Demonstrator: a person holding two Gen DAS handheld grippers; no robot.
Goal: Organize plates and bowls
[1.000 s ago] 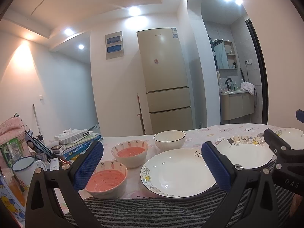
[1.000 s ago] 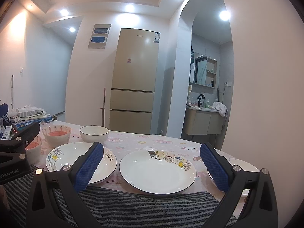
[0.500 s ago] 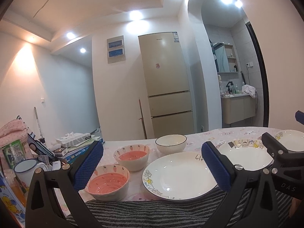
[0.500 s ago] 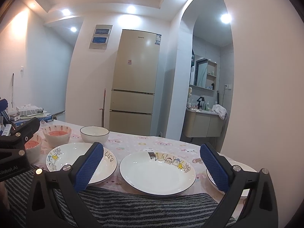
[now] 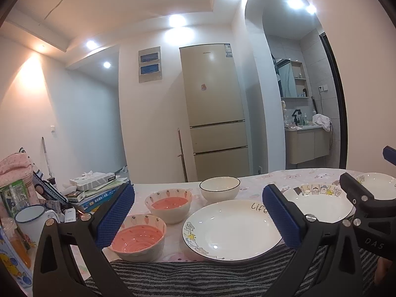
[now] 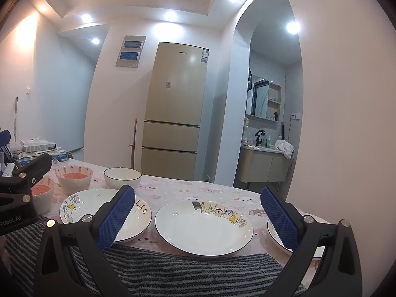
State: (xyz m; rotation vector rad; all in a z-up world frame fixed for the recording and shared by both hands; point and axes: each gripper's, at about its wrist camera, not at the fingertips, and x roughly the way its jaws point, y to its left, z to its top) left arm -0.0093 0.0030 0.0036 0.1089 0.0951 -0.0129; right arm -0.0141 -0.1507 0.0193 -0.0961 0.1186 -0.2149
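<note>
Three white plates lie in a row on the table: a "life" plate (image 5: 232,230) (image 6: 81,205), a cartoon-rimmed plate (image 5: 319,204) (image 6: 203,225), and a third plate at the far right (image 5: 378,185) (image 6: 274,230). Two pink-lined bowls (image 5: 139,237) (image 5: 169,204) and a white bowl (image 5: 219,188) (image 6: 122,177) stand to the left. My left gripper (image 5: 198,212) is open and empty, short of the near pink bowl and the "life" plate. My right gripper (image 6: 198,212) is open and empty, short of the cartoon-rimmed plate.
A striped grey cloth (image 6: 188,269) covers the table's near edge. A white mug (image 5: 29,220), stacked books with a tissue box (image 5: 96,185) and a pink bag (image 5: 14,170) crowd the left end. A beige fridge (image 6: 175,121) stands beyond the table.
Both grippers have tipped up slightly, so the dishes sit a little lower in both views. Nothing on the table has moved. Both grippers stay open.
</note>
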